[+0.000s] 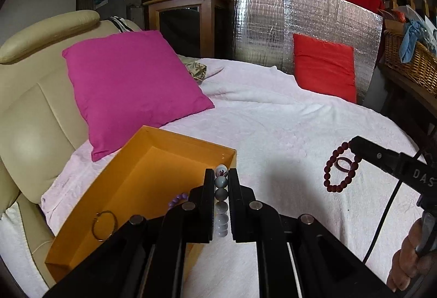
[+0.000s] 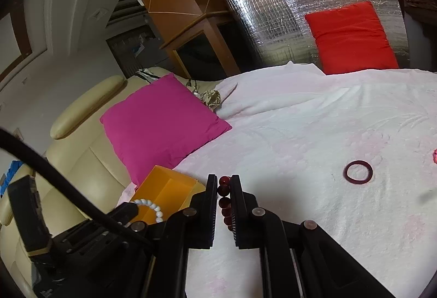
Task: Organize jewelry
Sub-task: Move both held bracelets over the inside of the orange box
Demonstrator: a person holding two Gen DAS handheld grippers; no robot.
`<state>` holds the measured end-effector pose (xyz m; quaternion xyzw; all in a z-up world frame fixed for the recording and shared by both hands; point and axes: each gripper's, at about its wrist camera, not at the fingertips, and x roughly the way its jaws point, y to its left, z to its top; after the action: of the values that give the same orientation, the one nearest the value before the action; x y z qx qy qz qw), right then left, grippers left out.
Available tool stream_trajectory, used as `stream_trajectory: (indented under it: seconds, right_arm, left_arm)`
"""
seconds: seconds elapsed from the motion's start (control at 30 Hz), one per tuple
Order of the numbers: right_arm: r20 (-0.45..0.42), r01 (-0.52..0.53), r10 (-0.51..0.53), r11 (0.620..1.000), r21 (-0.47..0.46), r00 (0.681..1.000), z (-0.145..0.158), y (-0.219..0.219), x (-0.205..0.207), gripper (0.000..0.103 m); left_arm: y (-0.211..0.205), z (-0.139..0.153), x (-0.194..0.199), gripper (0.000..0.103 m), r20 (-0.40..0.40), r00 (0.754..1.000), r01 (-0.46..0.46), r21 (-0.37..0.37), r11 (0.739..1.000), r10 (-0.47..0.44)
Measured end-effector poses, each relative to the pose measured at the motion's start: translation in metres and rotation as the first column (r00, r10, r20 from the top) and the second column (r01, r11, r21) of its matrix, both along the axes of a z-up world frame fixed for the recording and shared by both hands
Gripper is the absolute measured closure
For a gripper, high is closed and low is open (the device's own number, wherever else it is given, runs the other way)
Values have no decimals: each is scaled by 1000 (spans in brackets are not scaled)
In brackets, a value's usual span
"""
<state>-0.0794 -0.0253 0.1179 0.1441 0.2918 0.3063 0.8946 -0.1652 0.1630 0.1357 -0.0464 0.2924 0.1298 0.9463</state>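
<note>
My left gripper (image 1: 221, 175) is shut on a grey-white bead bracelet (image 1: 221, 195) and holds it over the right edge of the orange box (image 1: 174, 140). In the box lie a purple bead bracelet (image 1: 177, 199) and a thin metal ring (image 1: 103, 225). My right gripper (image 2: 224, 180) is shut on a dark red bead bracelet (image 2: 224, 202), held above the pink blanket; it hangs from that gripper in the left wrist view (image 1: 340, 168). A dark red band (image 2: 358, 171) lies on the blanket to the right. The white bracelet (image 2: 153, 206) and the box (image 2: 166, 188) also show in the right wrist view.
A magenta cushion (image 1: 131, 87) leans on the cream sofa (image 1: 32, 112) behind the box. A red cushion (image 1: 325, 68) stands against a silver foil panel (image 1: 300, 16). A wicker basket (image 1: 412, 63) sits at the far right. A small pink item (image 2: 434, 155) lies at the right edge.
</note>
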Motion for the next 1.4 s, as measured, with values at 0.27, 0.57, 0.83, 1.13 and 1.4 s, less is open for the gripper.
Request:
stream_trajectory:
  seconds: [0.27, 0.57, 0.83, 1.13, 1.4]
  right_arm:
    - [8, 0, 0, 1000, 6, 1000, 3, -4, -10, 93]
    - [21, -42, 41, 998, 35, 999, 8, 5, -25, 93]
    - [15, -140, 140, 988, 71, 990, 6, 43, -49, 93]
    - [-3, -271, 272, 957, 101, 962, -3, 93, -84, 93]
    - [-3, -375, 378, 918, 133, 926, 13, 133, -98, 93]
  left_arm:
    - [4, 22, -26, 93, 21, 999, -36, 56, 998, 34]
    - [21, 31, -54, 93, 9, 996, -92, 127, 988, 92]
    - [56, 22, -74, 93, -23, 986, -161, 152, 975, 166]
    - [91, 7, -90, 93, -56, 971, -220, 159, 962, 231]
    - [116, -3, -97, 94, -73, 963, -247, 155, 956, 261]
